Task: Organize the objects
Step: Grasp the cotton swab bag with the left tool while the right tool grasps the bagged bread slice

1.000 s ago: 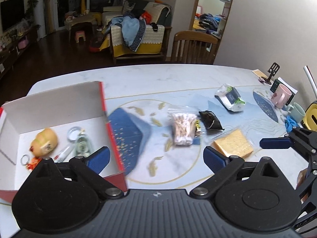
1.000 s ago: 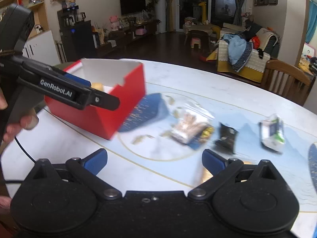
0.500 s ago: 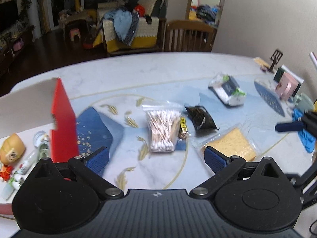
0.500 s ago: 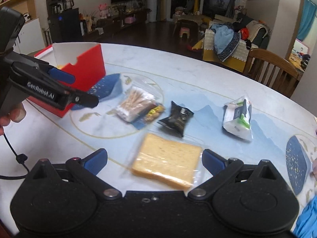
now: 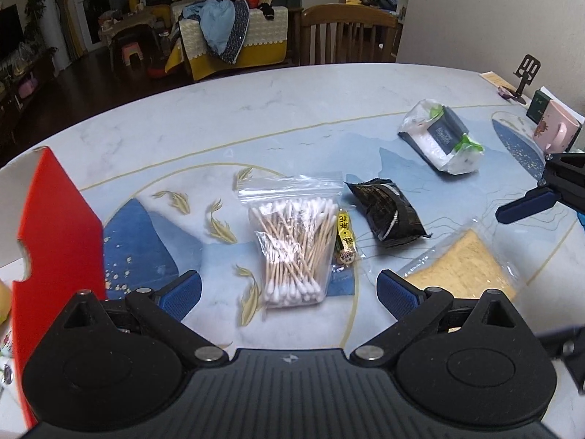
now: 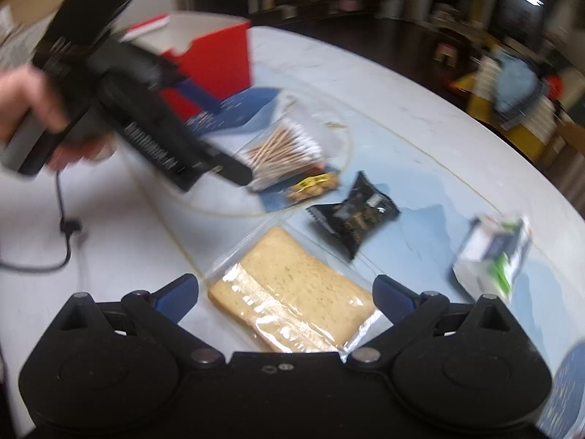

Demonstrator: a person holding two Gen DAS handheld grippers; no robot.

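Note:
A clear bag of cotton swabs (image 5: 292,248) lies on the table between the open fingers of my left gripper (image 5: 289,292), just ahead of them. A small yellow snack packet (image 5: 345,239) lies beside it, then a black snack packet (image 5: 387,214), a wrapped tissue pack (image 5: 442,139) and a bagged bread slice (image 5: 460,270). My right gripper (image 6: 285,292) is open and empty, its fingers on either side of the bread slice (image 6: 292,292). The red box (image 5: 55,241) stands at the left.
A pink mug (image 5: 555,130), a dark box and a phone stand (image 5: 526,77) sit at the table's far right edge. A wooden chair (image 5: 351,36) stands behind the table. The left gripper's cable (image 6: 55,241) trails across the table.
Both grippers have moved right, away from the red box. The left now faces the cotton swabs close up; the right has dropped towards the bread slice.

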